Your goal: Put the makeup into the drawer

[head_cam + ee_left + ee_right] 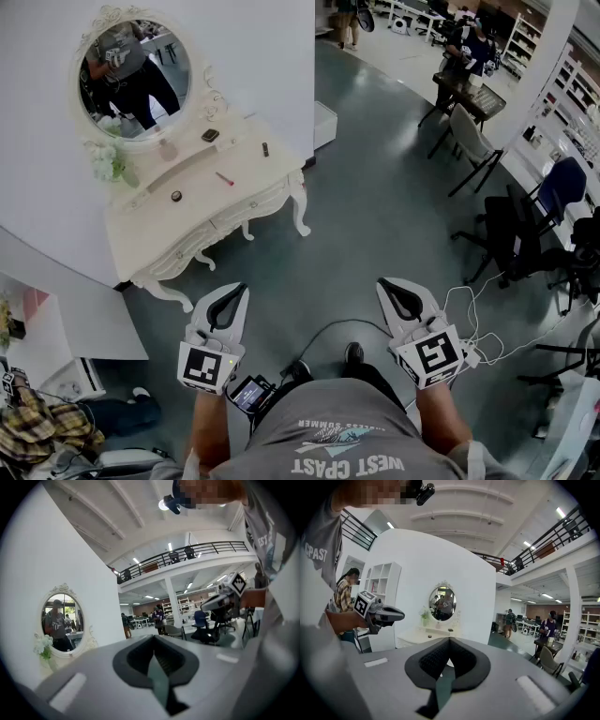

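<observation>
Nothing done yet, as far as I can see. You're standing well back from the dressing table (pixel 262 184), with open floor between you and it. Left gripper (pixel 231 296) and right gripper (pixel 397 294) are both held out in front of you, jaws pressed together, nothing between them in either gripper view. The makeup all sits on the table top. A dark compact (pixel 210 135) is near the back edge by the mirror (pixel 136 73) frame, and a small dark stick (pixel 265 149) lies toward the back right corner. A pink stick (pixel 224 178) is about mid-top, and a small round pot (pixel 176 196) sits left of it. A pale bottle (pixel 169 150) stands at the mirror's base; can't tell if that counts as makeup. The drawer (pixel 217 225) fronts under the front edge look closed. Left to do, by my read: walk up, open a drawer, move each item in. So basically the whole job is ahead of you.
</observation>
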